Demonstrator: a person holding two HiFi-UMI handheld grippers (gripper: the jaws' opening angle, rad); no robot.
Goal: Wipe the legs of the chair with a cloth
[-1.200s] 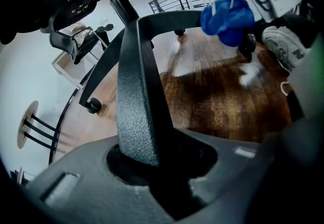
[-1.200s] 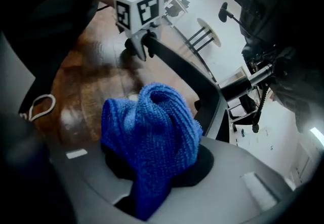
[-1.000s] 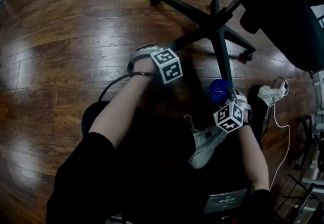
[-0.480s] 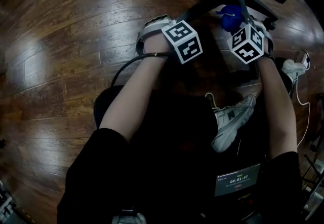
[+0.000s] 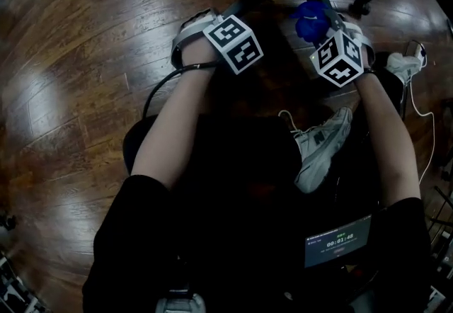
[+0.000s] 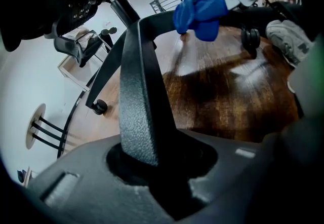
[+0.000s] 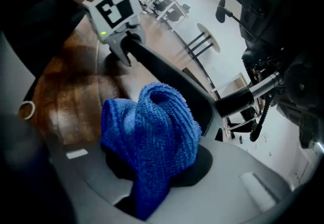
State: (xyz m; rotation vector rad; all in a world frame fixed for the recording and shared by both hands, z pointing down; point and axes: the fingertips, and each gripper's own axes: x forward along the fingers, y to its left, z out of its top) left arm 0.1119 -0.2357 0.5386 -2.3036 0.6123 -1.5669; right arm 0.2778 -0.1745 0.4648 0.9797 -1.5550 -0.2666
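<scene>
Chair leg (image 6: 139,91) hasn't moved, and the left tool (image 6: 152,162) is part-closed around it to steady it. Right tool (image 7: 152,177), jaws pinched on the blue cloth (image 7: 152,132), has slid it up near the chair hub (image 6: 144,25) (cloth-to-leg contact unclear). That stroke looks done, so reposition for the next leg.

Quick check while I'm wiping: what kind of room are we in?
Probably an office or workroom: a black swivel chair base on castors, a wood plank floor, and more office chairs in the background.
</scene>
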